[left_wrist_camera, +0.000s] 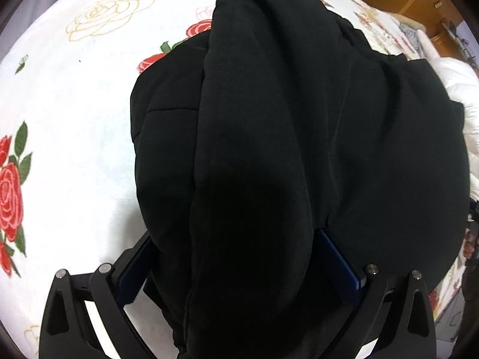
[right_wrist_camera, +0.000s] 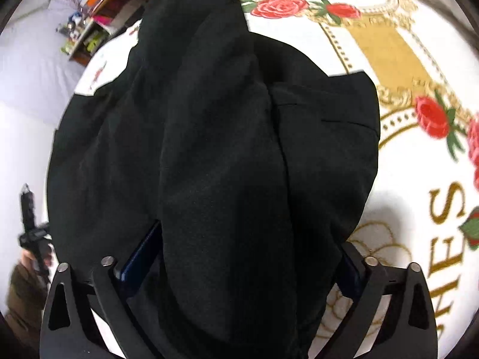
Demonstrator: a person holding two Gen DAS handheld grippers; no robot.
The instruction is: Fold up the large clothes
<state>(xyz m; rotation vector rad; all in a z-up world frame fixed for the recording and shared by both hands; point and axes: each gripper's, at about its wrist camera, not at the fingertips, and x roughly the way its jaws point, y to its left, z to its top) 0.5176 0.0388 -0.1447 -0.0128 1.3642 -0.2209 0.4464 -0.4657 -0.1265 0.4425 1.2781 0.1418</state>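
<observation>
Carrying the black garment (left_wrist_camera: 299,134) over the rose-print bedspread (left_wrist_camera: 74,104), a thick bunch clamped in the left gripper (left_wrist_camera: 239,257) and another in the right gripper (right_wrist_camera: 248,257); fingertips buried. Judgement: keep both grips level and lay the fold down square. Open bedspread lies outside each gripper; a white jacket (left_wrist_camera: 461,80) crowds one edge

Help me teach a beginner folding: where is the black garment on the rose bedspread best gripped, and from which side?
Grip the thick rolled fold of the black garment, coming in from its near end. That fold bulges between both the left gripper and the right gripper, so there is bulk to pinch. The flatter layers lie against the bedspread and would probably be harder to catch.
</observation>
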